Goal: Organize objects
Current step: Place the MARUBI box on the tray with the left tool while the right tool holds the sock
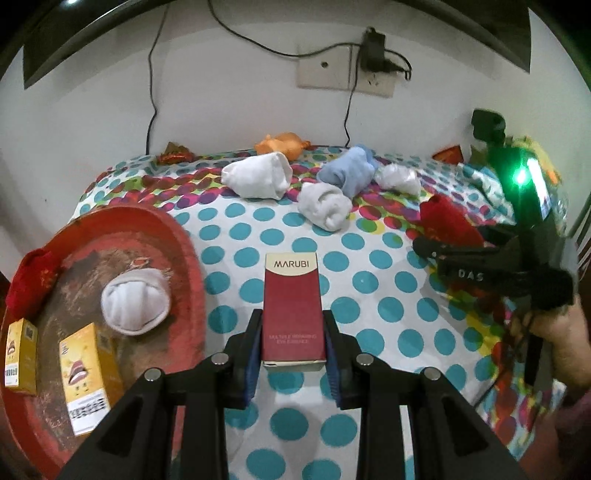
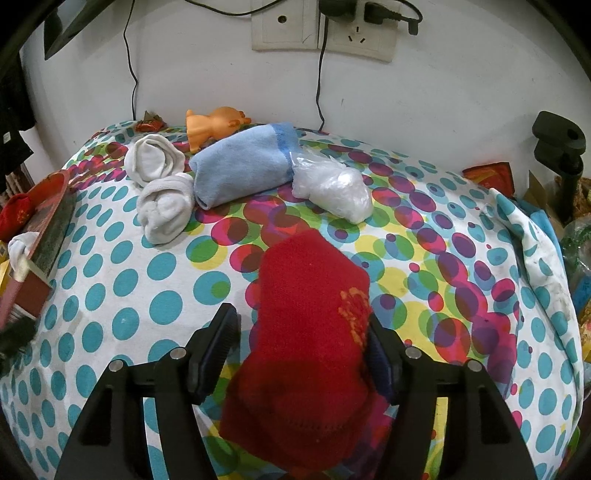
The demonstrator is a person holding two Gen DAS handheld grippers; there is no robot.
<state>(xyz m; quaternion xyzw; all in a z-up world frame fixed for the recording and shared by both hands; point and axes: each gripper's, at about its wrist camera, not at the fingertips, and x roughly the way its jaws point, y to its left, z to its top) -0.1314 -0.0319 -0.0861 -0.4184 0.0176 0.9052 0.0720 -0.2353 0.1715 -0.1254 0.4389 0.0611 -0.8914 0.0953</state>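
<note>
My left gripper [image 1: 293,332] is shut on a dark red MARUBI box [image 1: 291,306], which stands upright between the pads above the dotted bedspread [image 1: 369,280]. Just left of it lies a red round tray [image 1: 184,236] with a rolled white sock [image 1: 135,302], two yellow boxes [image 1: 88,373] and a red sock [image 1: 31,280] inside. My right gripper [image 2: 299,343] straddles another red sock [image 2: 310,332] lying on the bedspread. Its right pad touches the sock, while a gap shows at the left pad. A hand holds that gripper [image 1: 436,247] at the right of the left wrist view.
Two rolled white socks [image 2: 155,158], a folded blue towel [image 2: 243,162], a clear plastic bundle [image 2: 336,192] and an orange toy [image 2: 214,123] lie toward the wall. Cables hang from wall sockets [image 2: 321,33]. A black stand [image 2: 561,147] and clutter sit at the right edge.
</note>
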